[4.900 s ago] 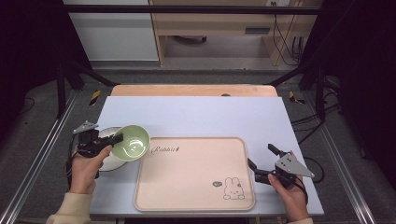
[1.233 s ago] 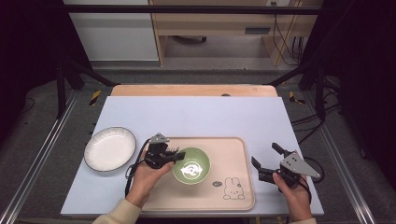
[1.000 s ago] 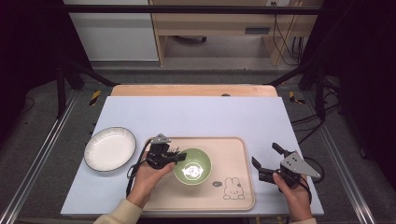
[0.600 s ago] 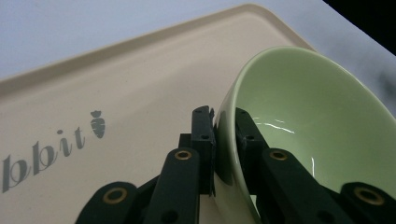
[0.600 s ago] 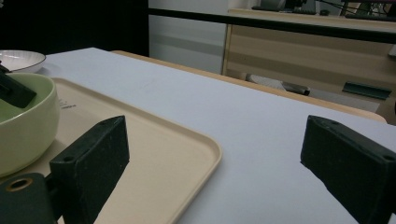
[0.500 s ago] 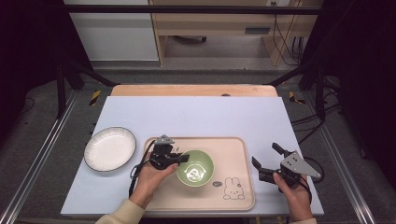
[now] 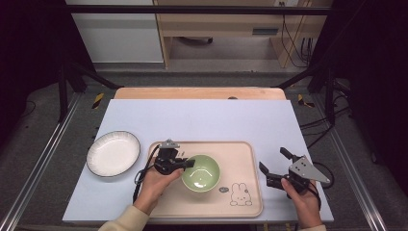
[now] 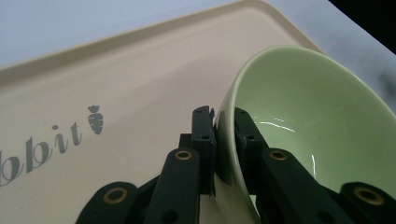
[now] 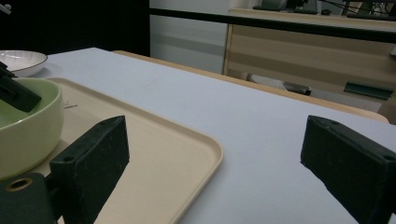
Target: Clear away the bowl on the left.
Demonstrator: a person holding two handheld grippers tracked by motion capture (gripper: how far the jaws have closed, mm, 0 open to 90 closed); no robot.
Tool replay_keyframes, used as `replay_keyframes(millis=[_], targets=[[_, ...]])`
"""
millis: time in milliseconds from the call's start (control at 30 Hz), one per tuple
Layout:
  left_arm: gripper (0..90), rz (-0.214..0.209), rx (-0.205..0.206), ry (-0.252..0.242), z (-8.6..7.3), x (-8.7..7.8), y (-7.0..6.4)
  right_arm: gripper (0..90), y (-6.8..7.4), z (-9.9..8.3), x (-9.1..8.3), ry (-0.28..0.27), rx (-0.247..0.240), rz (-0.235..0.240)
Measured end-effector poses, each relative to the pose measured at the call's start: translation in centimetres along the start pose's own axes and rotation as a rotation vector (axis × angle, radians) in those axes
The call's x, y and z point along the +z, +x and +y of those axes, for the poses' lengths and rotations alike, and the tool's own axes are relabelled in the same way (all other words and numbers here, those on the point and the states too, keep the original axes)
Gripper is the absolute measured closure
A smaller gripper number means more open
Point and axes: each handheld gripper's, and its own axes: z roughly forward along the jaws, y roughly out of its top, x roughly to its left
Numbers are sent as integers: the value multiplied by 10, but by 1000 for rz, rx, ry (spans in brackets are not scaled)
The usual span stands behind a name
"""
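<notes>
High view: The green bowl (image 7: 200, 173) sits on the beige tray (image 7: 250, 202), in the tray's left half. The left claw (image 7: 185, 164) grips the bowl's left rim, one jaw inside and one outside. The transfer onto the tray appears essentially complete; what remains, by judgement, is to release the rim and withdraw. The white plate (image 7: 113, 153) lies on the counter (image 7: 211, 118) just left of the tray, apart from it. The right claw (image 7: 275, 167) hovers just right of the tray, jaws spread wide and holding nothing. Nothing stands between the bowl and the free tray area to its right, where a printed rabbit figure (image 7: 236, 194) marks the surface.

Left gripper view: The left claw (image 8: 224, 135) is clamped on the wall of the green bowl (image 8: 317, 121), which rises between the two jaws. The beige tray (image 8: 116, 70) lies beneath, with printed lettering and a carrot mark (image 8: 95, 118) to the left of the bowl. Whether the bowl's base rests fully on the tray cannot be told here.

Right gripper view: The right claw (image 9: 219, 163) stands wide apart and empty over the tray's near corner. The beige tray (image 9: 196, 154) extends leftward; the green bowl (image 9: 28, 128) stands at its far left, with the white plate (image 9: 21, 60) beyond it. The counter (image 9: 261, 126) to the right of the tray carries no obstruction.
</notes>
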Motion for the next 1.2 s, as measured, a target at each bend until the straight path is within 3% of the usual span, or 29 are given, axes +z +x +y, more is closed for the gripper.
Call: replay_keyframes(millis=[467,1200], targets=[[817,-8,-14,14,0,2,2,79,2,0,1,2,2,7],[819,33,49,7,2,5,0,79,-1,-3,-5,6,8,-6]])
